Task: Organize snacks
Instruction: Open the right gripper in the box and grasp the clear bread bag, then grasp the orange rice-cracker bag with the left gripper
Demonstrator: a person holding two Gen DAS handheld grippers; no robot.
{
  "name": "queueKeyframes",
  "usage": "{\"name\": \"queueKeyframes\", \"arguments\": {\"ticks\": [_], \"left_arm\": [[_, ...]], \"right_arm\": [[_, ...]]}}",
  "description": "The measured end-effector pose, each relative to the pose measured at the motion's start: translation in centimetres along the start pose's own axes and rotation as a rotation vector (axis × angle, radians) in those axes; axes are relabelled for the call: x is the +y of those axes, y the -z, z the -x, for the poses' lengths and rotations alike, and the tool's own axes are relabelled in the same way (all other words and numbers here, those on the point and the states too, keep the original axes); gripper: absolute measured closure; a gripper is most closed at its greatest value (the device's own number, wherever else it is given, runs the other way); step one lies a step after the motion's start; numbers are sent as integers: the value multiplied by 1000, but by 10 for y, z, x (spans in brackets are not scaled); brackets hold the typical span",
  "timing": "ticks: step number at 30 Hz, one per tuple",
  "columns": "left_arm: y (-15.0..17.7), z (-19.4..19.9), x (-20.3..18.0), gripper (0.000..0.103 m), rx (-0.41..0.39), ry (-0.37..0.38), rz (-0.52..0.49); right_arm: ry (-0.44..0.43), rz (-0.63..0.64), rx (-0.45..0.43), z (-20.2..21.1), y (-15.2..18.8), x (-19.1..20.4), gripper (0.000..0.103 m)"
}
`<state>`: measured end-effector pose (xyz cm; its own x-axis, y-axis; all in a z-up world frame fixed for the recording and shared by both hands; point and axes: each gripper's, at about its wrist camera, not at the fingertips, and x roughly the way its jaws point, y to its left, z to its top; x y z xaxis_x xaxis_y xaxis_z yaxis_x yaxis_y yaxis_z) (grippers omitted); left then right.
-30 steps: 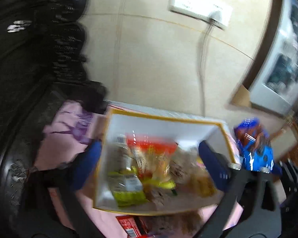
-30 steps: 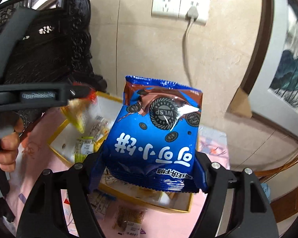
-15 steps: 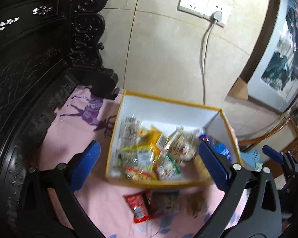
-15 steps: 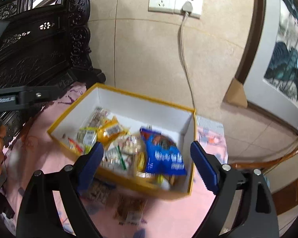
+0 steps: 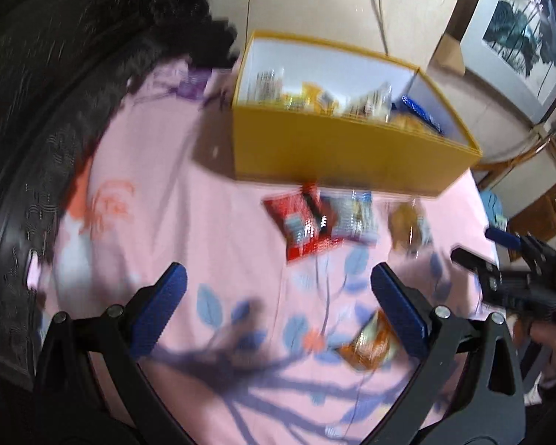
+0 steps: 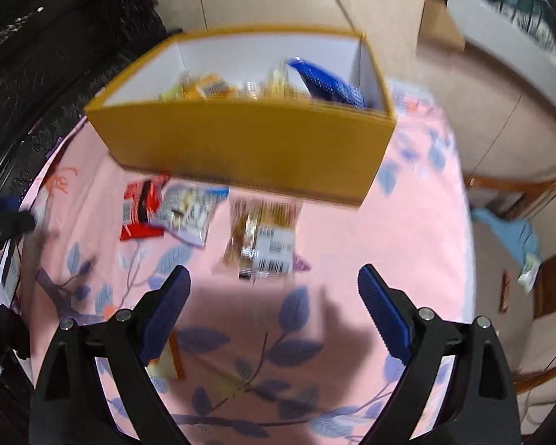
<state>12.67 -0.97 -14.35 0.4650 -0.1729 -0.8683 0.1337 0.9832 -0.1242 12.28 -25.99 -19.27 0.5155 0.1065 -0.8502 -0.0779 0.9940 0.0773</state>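
- The yellow box (image 6: 248, 144) sits on a pink cloth (image 6: 407, 237) with blue leaves printed on it. The box is white inside.
- Lots of snack packs lie in the box. The blue cookie bag (image 6: 330, 85) is in there too, at the right end of the box, leaning on the white wall.
- The right gripper (image 6: 274, 296) hangs over the cloth in front of the box. Its two blue fingers (image 6: 383, 315) are spread wide apart. Its jaws have just been opening, and nothing is between them now. Only pink cloth shows in the gap.
- The left gripper (image 5: 278, 296) is also over the cloth in front of the box. Its blue fingers (image 5: 159, 307) are wide apart too, and it holds nothing.
- Three snack packs lie on the cloth just in front of the box. The red pack (image 6: 141, 207) is on the left. The silver pack (image 6: 189, 215) is right beside it and lies partly over it. The brown snack pack (image 6: 263, 237) with a white label is a bit to the right of those two.
- One more small orange pack (image 5: 370, 341) lies on the cloth farther from the box, near the left gripper's right finger.
- Both pictures are blurry, so the words on the packs cannot be read.
- In the left wrist view, the right gripper shows at the right edge, with part of a hand (image 5: 552, 348) under it.
- Dark carved wood (image 6: 37, 74) stands to the left of the box.
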Motion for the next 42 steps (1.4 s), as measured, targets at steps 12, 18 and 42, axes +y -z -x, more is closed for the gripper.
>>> {"name": "queueKeyframes", "arguments": {"ticks": [12, 18, 42], "left_arm": [[9, 3, 7, 2, 11, -24, 18], [10, -1, 12, 2, 25, -28, 24], [24, -22, -16, 2, 85, 41, -128]], "right_arm": [[-25, -42, 112, -66, -36, 2, 11], [-25, -34, 150, -84, -41, 4, 11], [-79, -95, 173, -81, -29, -2, 47]]}}
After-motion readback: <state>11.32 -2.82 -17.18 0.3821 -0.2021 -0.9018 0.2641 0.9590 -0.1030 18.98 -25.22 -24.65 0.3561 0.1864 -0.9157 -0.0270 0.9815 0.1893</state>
